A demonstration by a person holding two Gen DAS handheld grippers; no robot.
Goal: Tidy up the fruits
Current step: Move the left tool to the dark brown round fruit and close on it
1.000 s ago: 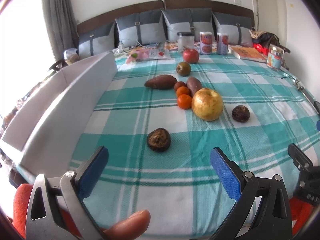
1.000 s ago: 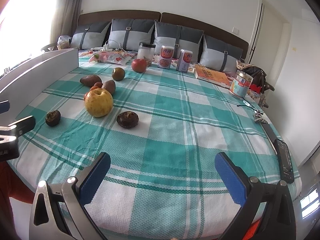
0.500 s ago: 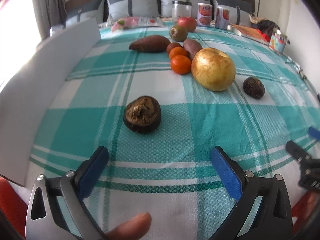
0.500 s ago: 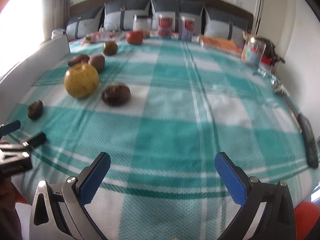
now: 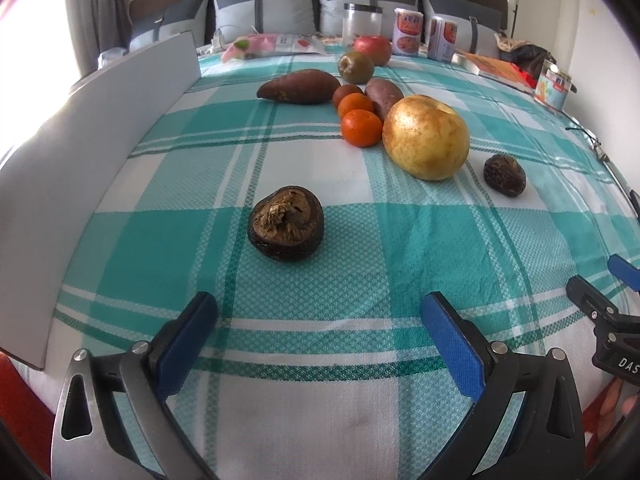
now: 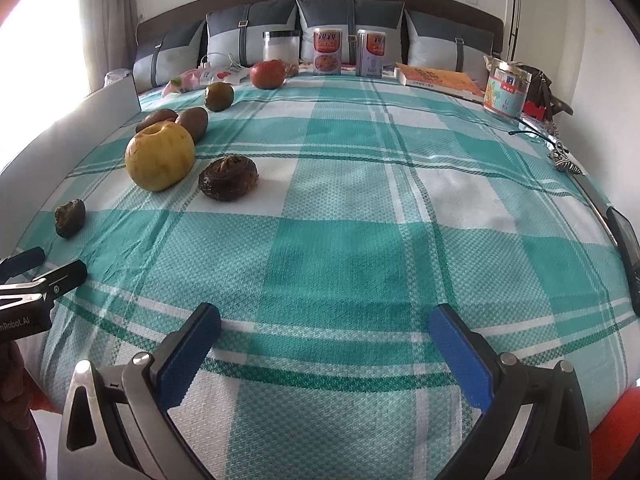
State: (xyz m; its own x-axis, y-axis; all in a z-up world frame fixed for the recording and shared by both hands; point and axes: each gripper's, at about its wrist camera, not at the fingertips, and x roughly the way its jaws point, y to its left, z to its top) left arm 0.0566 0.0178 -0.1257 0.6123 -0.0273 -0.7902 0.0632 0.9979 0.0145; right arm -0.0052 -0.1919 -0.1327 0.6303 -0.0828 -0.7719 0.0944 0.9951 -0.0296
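Fruits lie on a teal checked cloth (image 5: 304, 128). A dark wrinkled fruit (image 5: 285, 229) lies just ahead of my open, empty left gripper (image 5: 320, 332). Beyond it are a large yellow pear (image 5: 425, 137), two oranges (image 5: 361, 127), two sweet potatoes (image 5: 298, 86), a green-brown fruit (image 5: 355, 67), a red apple (image 5: 372, 49) and a second dark fruit (image 5: 504, 175). My right gripper (image 6: 324, 344) is open and empty over bare cloth; the pear (image 6: 160, 156) and the second dark fruit (image 6: 228, 178) lie ahead to its left.
A white board (image 5: 80, 152) stands along the left edge. Cans (image 6: 327, 52), a clear jar (image 6: 281, 46), a book (image 6: 438, 79) and a tin (image 6: 505, 90) stand at the back by the pillows. A phone (image 6: 628, 240) lies at the right edge.
My left gripper has moved forward and lower toward the near dark fruit. My right gripper has tilted down and moved closer to the cloth. Both jaws stay open.
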